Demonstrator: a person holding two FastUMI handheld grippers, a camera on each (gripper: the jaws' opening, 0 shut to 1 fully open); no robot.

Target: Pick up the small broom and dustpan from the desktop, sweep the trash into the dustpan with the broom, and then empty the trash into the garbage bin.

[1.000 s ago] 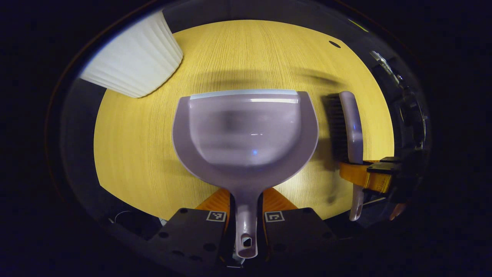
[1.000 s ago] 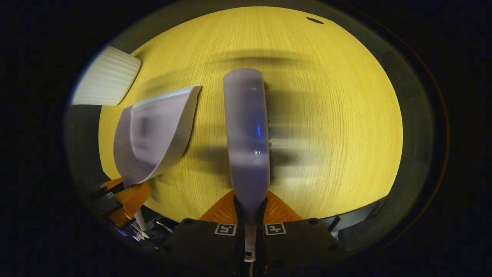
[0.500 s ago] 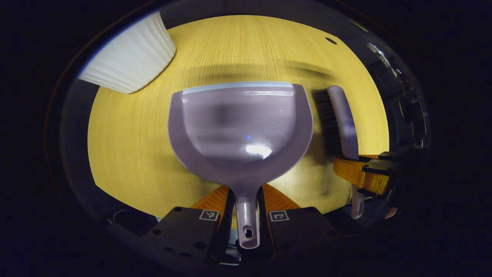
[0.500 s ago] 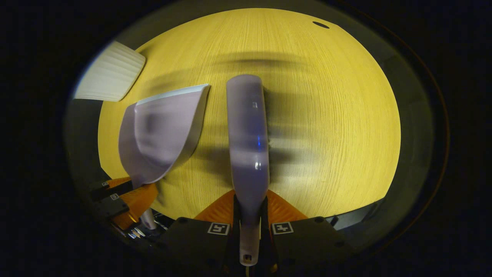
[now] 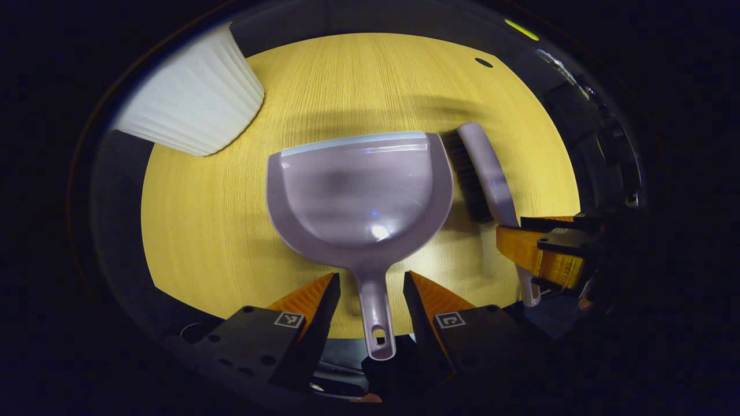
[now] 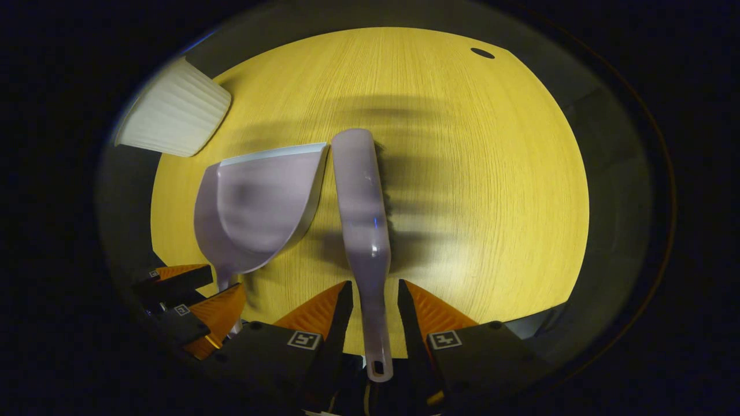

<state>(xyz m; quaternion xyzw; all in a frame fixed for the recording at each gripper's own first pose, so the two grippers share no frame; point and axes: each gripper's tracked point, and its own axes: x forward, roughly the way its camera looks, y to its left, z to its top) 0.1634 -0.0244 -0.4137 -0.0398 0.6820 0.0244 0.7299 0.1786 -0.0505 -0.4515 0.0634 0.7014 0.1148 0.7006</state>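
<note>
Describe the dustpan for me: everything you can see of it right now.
The dustpan is pale lilac, glossy plastic, with a rounded scoop, a lighter strip along its straight front lip and a slim handle ending in a hanging hole. Its scoop looks empty. It lies on the wooden desktop, handle between the left gripper's spread fingers, untouched. The broom lies alongside.
</note>
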